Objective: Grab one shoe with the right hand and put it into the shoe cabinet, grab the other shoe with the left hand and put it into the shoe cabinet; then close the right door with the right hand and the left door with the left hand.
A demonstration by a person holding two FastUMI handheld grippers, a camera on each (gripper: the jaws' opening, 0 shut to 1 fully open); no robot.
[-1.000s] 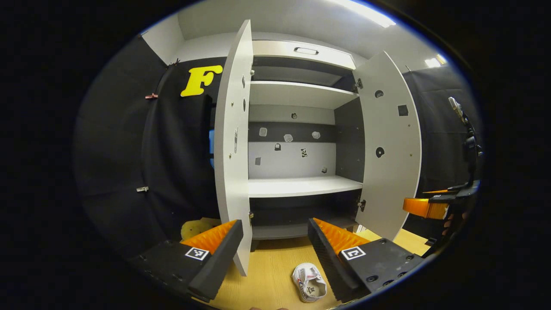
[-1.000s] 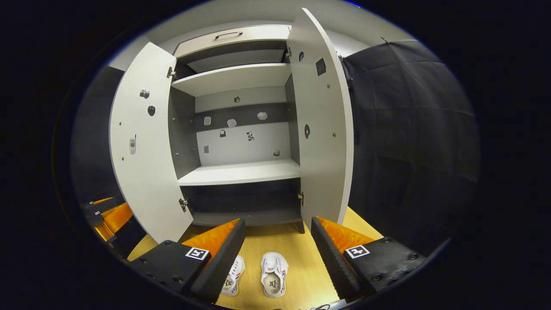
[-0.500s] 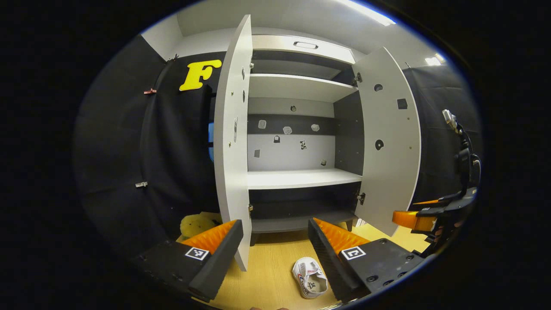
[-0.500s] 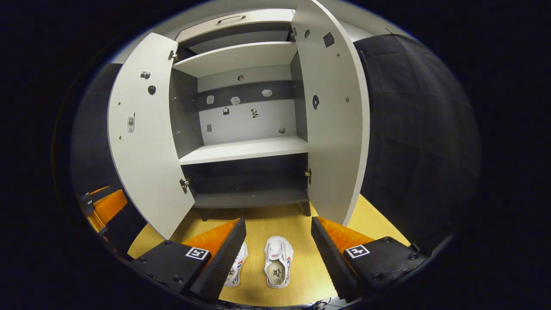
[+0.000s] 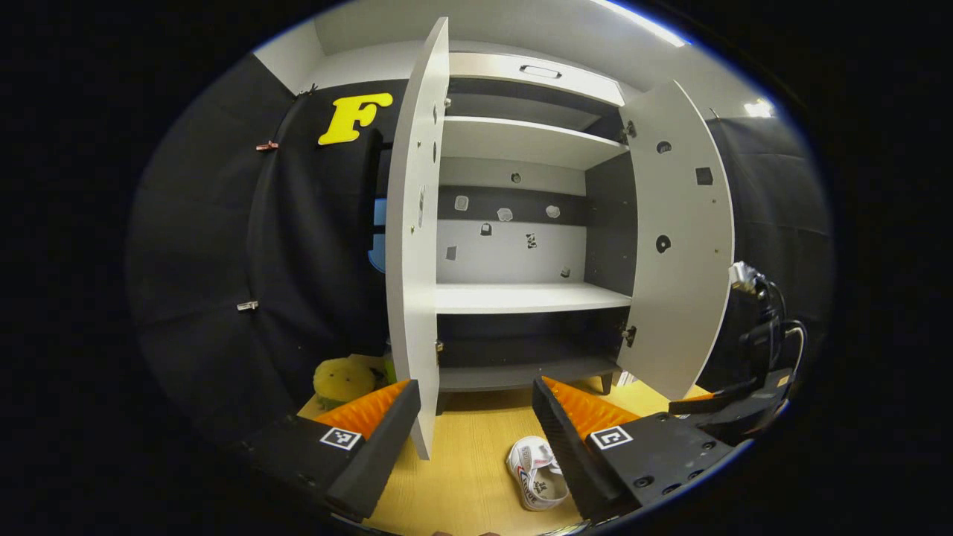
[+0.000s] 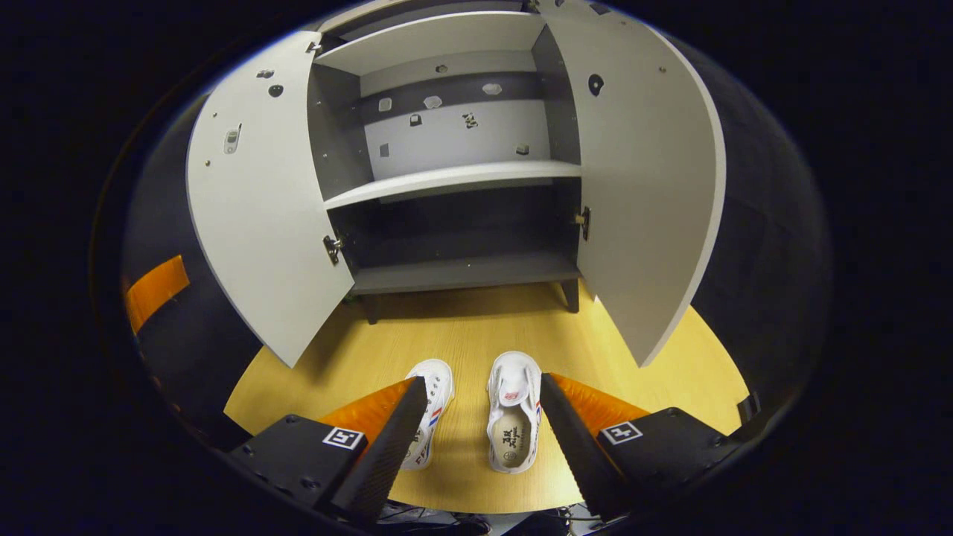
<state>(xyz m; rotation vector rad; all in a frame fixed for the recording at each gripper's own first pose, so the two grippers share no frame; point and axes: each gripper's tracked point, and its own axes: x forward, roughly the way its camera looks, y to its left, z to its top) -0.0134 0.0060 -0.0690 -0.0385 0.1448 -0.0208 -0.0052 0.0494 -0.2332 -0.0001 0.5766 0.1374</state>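
Two white shoes sit side by side on the wooden floor in front of the open shoe cabinet — the right shoe lies between the wide-spread fingers of the right gripper, untouched, while the left shoe rests just beside it, partly behind one finger. Both cabinet doors — left door and right door — stand open on bare shelves. The left gripper, fingers wide and holding nothing, hovers before the cabinet, one shoe by its finger. A yellow object lies left of the cabinet.
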